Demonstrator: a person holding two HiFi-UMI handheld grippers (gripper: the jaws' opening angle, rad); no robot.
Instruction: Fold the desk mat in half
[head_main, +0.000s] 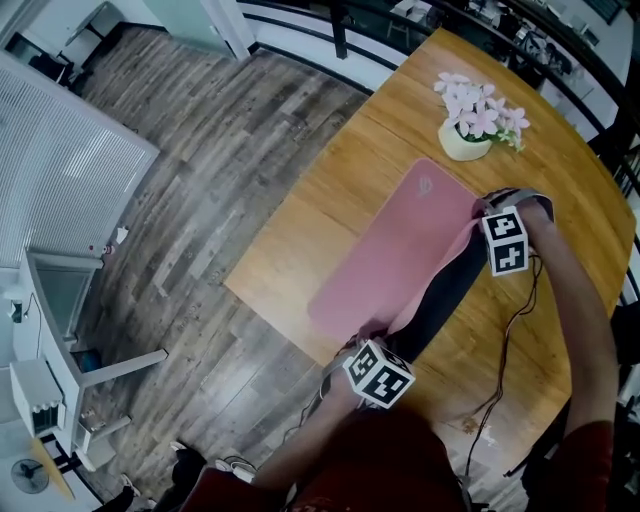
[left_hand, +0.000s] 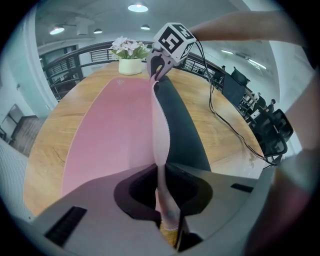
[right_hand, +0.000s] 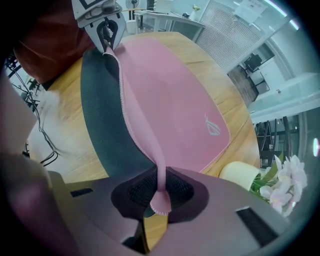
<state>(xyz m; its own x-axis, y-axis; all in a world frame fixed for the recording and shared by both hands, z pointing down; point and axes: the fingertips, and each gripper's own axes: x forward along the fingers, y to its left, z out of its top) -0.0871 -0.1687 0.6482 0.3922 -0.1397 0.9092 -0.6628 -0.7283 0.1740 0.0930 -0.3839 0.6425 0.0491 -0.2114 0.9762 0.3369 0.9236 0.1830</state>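
The left gripper (left_hand: 165, 200) has its fingers nearly together, pinched on one corner of the pink desk mat (head_main: 400, 250). The right gripper (right_hand: 161, 192) has its fingers just as narrow, clamped on the other corner of the same long edge. That edge is raised off the wooden tabletop (head_main: 300, 230) between them, showing the mat's dark underside, while the rest lies flat, pink face up, near a pot of flowers (head_main: 470, 135).
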